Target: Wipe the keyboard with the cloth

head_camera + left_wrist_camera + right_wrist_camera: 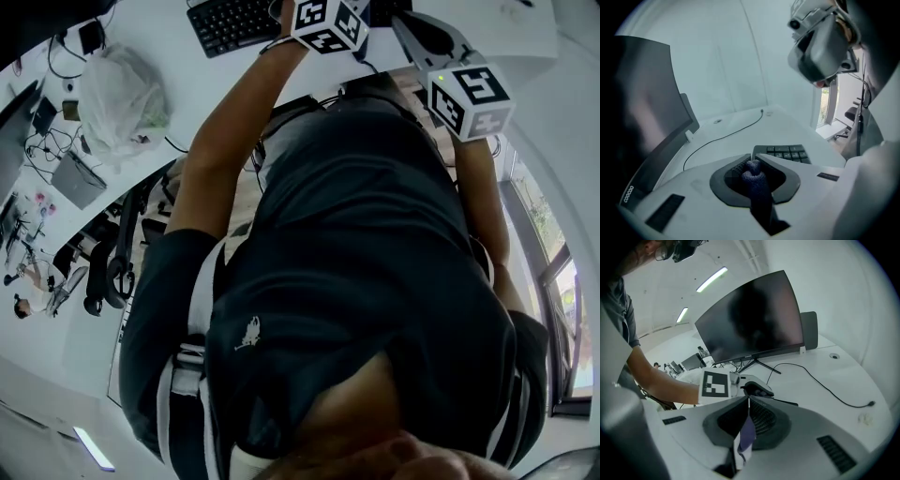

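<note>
In the left gripper view my left gripper (752, 162) is shut on a dark blue cloth (758, 187) that bunches up between the jaws. Just beyond its tips lies the black keyboard (788, 153). In the right gripper view my right gripper (749, 400) is shut on a purple and white strip of cloth (746, 438) hanging back from the jaws. The left gripper's marker cube (716, 384) sits just ahead of it. In the head view the keyboard (232, 22) lies at the top, with both marker cubes (328, 24) (469, 97) near it. Whether both hold one cloth I cannot tell.
A large dark monitor (754, 322) stands on the white desk (834, 371), and a black cable (825, 389) runs across the desk. A white plastic bag (120, 96) and small gear lie at the desk's left. The person's torso fills most of the head view.
</note>
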A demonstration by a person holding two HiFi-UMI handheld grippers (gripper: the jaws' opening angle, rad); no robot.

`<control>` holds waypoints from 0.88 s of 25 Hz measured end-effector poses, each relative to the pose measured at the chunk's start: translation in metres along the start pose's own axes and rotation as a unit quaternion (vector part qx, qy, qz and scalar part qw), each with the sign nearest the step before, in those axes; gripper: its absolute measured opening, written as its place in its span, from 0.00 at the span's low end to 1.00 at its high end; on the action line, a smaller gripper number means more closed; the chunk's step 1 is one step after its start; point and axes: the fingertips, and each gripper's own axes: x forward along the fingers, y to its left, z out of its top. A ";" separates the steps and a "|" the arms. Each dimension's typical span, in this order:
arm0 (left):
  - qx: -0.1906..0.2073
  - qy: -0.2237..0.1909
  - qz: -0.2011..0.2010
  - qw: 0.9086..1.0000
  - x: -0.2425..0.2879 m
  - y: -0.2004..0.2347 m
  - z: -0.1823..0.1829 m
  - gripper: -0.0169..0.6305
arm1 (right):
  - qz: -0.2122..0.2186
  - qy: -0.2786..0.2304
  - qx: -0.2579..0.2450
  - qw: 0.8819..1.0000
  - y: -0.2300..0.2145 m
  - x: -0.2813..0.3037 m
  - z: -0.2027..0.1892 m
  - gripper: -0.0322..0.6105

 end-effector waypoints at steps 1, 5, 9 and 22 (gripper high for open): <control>-0.001 0.009 -0.002 1.000 0.006 0.003 -0.002 0.07 | 0.000 0.000 -0.001 1.000 0.001 -0.001 -0.001 0.07; 0.010 0.044 -0.029 0.999 0.023 -0.043 -0.035 0.07 | -0.006 0.000 0.004 1.000 -0.002 -0.007 -0.006 0.07; -0.022 0.040 -0.041 0.998 -0.001 -0.098 -0.040 0.07 | -0.013 0.002 0.013 1.000 -0.007 -0.013 -0.012 0.07; 0.036 0.034 -0.024 0.998 0.052 -0.051 0.001 0.07 | -0.010 -0.001 0.012 1.000 0.004 -0.022 -0.029 0.07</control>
